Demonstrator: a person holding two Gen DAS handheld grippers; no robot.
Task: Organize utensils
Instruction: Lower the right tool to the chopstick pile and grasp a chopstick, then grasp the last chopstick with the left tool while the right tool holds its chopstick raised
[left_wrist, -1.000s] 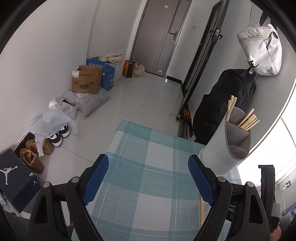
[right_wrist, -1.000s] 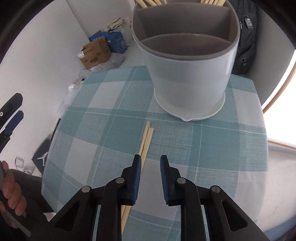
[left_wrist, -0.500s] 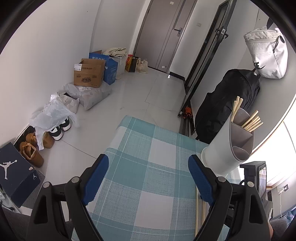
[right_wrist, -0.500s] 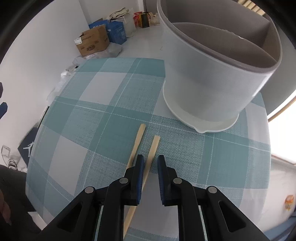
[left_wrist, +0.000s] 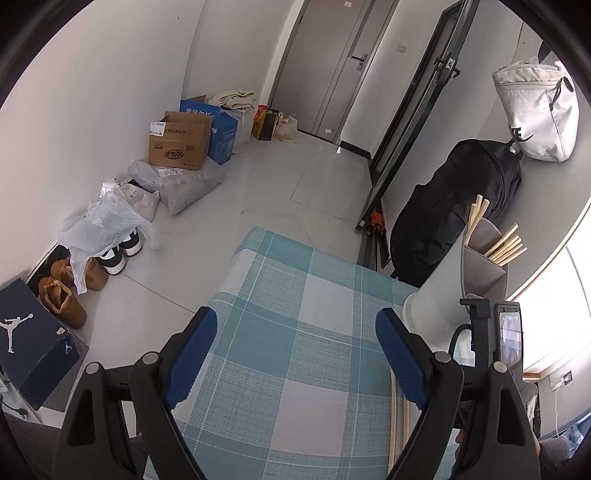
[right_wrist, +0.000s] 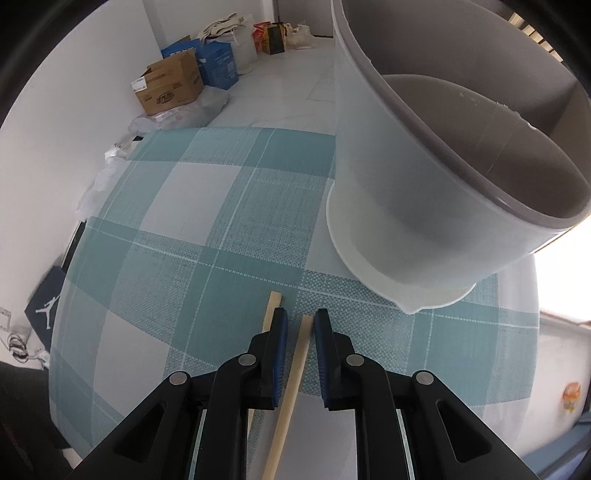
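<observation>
Two tools over a checked cloth, chopsticks and a holder ahead.

Left wrist view: the left tool (left_wrist: 295, 341) hangs spread wide over the teal checked cloth (left_wrist: 291, 332) on the bench, gripping nothing. Ahead to its right stands the white holder (left_wrist: 439, 295) with chopsticks (left_wrist: 504, 245) poking out. Two loose chopsticks (left_wrist: 393, 421) lie just beside its right finger.
Right wrist view: the right tool (right_wrist: 299, 326) sits low over the cloth (right_wrist: 177, 229), its blue pads (right_wrist: 280, 332) narrowly apart around one chopstick (right_wrist: 293, 380), not pressed on it. The other chopstick (right_wrist: 271, 308) lies just left of the left pad. The holder (right_wrist: 424, 206) looms ahead to the right.
</observation>
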